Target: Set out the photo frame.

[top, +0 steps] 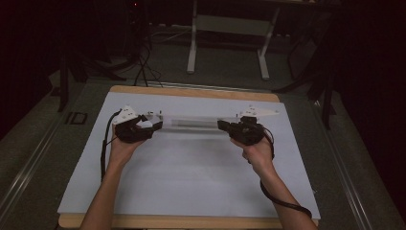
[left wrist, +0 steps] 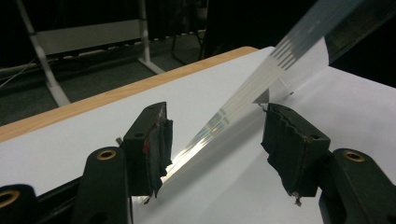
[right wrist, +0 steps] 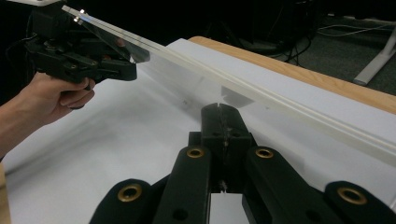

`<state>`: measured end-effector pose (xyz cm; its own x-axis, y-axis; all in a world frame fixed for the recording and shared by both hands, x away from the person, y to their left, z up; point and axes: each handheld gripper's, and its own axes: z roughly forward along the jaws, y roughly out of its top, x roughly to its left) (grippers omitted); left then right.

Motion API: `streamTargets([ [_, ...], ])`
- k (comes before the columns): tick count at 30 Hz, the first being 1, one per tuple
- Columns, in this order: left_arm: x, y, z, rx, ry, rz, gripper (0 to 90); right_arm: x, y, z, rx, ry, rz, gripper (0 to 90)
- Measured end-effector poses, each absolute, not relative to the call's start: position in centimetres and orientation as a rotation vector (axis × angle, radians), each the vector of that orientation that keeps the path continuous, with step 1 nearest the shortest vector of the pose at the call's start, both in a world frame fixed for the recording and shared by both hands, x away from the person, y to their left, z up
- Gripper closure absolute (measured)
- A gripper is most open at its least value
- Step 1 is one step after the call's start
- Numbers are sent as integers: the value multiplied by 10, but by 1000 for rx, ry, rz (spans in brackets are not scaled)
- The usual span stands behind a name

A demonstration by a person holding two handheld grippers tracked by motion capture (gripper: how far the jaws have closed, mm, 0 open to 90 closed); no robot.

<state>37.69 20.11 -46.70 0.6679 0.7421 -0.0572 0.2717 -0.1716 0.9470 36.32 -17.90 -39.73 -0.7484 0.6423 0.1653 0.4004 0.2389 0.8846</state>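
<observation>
White sheeting covers the wooden surface (top: 191,93), and a long clear plastic strip (top: 191,122) spans crosswise between both hands. The right gripper (top: 225,125) has its jaws closed, seemingly pinching the strip's end. The left gripper (left wrist: 215,140) has its jaws wide apart, the strip's other end running between them ungripped.

A long, clear transparent plastic strip (top: 194,122) carries fine pale parallel lines along its length and a faint rainbow glint in the left gripper view, above a plain white sheet (top: 191,167) whose tabletop shows a light wooden band (top: 191,92) along its far and near edges. The left gripper (top: 154,125) is black with white plates on top, its jaw pads (left wrist: 159,140) matt black with a touch of red. The right gripper (top: 221,125) is black with brass-coloured rivets (right wrist: 195,152).
</observation>
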Motion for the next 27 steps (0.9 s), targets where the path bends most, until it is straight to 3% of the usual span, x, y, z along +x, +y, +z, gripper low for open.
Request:
streamTargets([
  [14,385,192,-467,1739,806,523,416,374,-184,-396,1010,2269,1498,898],
  [27,391,191,-465,1719,823,543,423,376,-214,-414,1045,2231,1382,762],
])
